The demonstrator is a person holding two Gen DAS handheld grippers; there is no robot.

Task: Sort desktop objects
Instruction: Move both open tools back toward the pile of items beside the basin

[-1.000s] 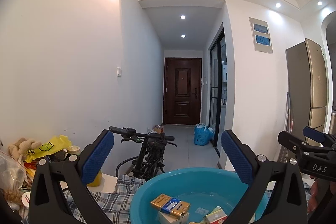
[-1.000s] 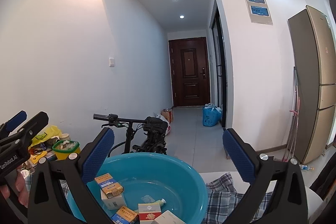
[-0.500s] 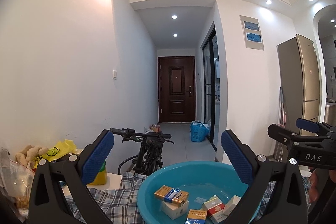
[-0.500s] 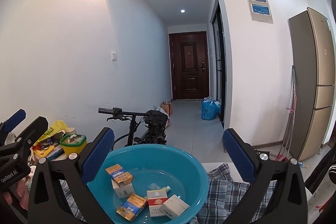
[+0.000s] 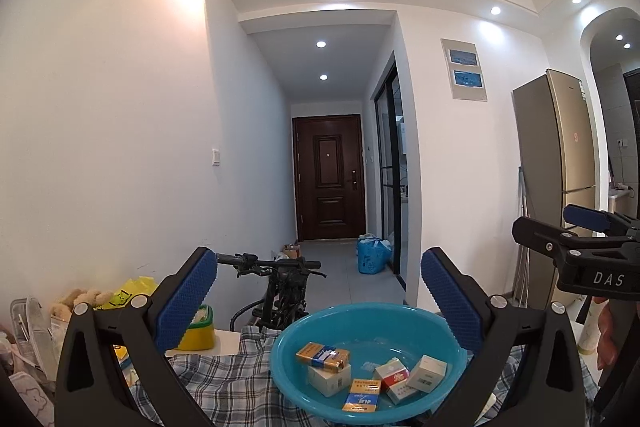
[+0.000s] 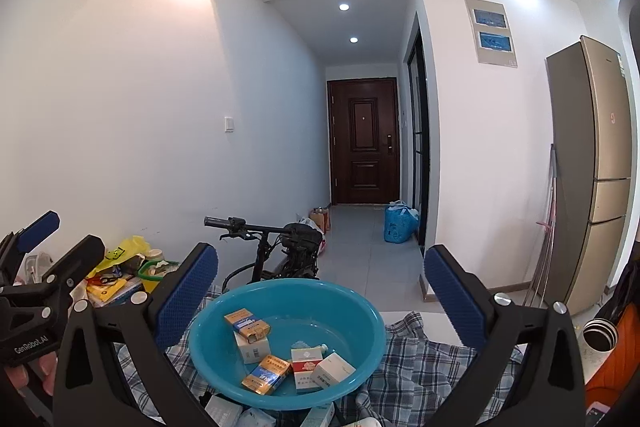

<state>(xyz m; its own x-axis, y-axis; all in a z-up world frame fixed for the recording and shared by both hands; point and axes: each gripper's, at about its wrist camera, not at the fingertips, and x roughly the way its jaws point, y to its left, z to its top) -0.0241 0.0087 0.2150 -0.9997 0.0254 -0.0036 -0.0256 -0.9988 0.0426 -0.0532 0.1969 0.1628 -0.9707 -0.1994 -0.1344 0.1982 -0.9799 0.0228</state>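
A teal basin point(image 5: 360, 311) stands on a plaid cloth and holds several small boxes. Among them are an orange-and-blue pack point(image 5: 322, 354), a red-and-white box point(image 5: 392, 375) and a white box point(image 5: 426, 373). My left gripper point(image 5: 319, 267) hangs open above the basin's near side, with nothing between its blue pads. The right wrist view shows the same basin point(image 6: 280, 285) and packs point(image 6: 266, 373), with my right gripper point(image 6: 322, 267) open and empty over it. Each gripper also shows at the edge of the other's view, the right gripper point(image 5: 548, 223) and the left gripper point(image 6: 72, 233).
The plaid cloth point(image 5: 224, 379) covers the table. More boxes point(image 6: 224, 411) lie in front of the basin. A yellow-green tub point(image 5: 198, 327), a plush toy point(image 5: 80, 297) and clutter point(image 6: 116, 279) crowd the left. A bicycle point(image 5: 280, 287) stands behind. A flask point(image 6: 600, 333) is at right.
Both views have tilted down and drawn back, so the basin and its boxes show more fully. Both grippers stay open and empty.
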